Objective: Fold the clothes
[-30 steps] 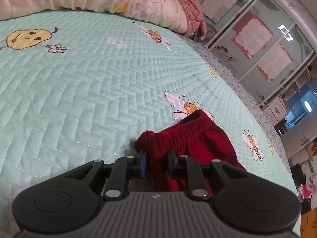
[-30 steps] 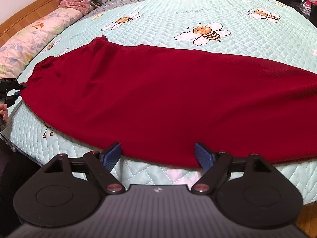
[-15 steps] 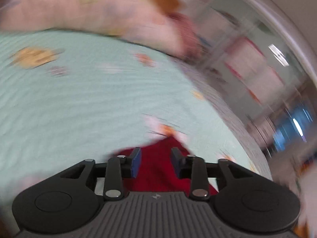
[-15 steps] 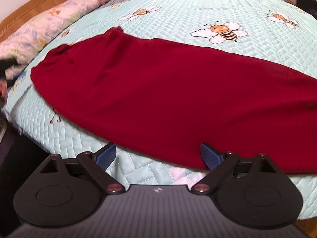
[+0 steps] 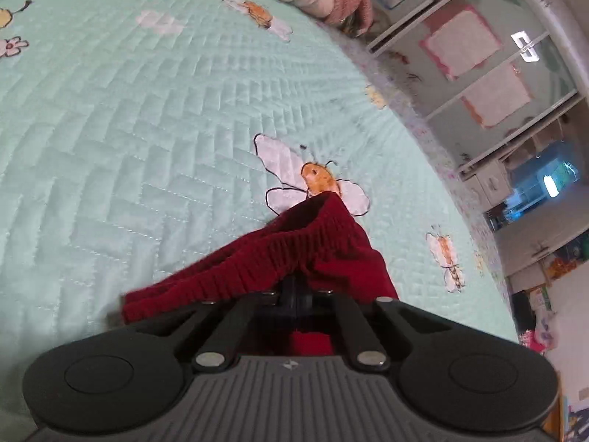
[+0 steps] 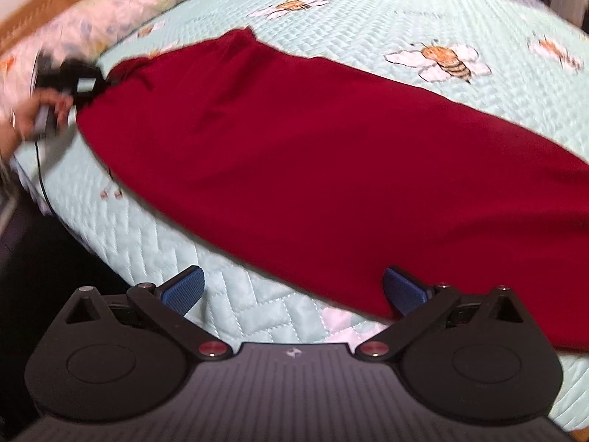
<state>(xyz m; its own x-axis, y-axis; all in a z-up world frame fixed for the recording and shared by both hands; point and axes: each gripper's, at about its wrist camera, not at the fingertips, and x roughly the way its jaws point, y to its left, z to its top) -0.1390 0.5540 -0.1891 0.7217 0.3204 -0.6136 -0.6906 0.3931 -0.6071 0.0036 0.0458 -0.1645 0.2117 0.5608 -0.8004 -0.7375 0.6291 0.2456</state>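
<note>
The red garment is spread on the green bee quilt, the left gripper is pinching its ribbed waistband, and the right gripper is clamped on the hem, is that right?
Not quite. The right gripper is not clamped on anything: the right wrist view shows its jaws opening wide above the quilt, nothing between them. The red garment lies spread, and the left gripper does pinch its waistband.

One red garment (image 6: 313, 154), one quilt (image 5: 147, 110), two grippers.
</note>
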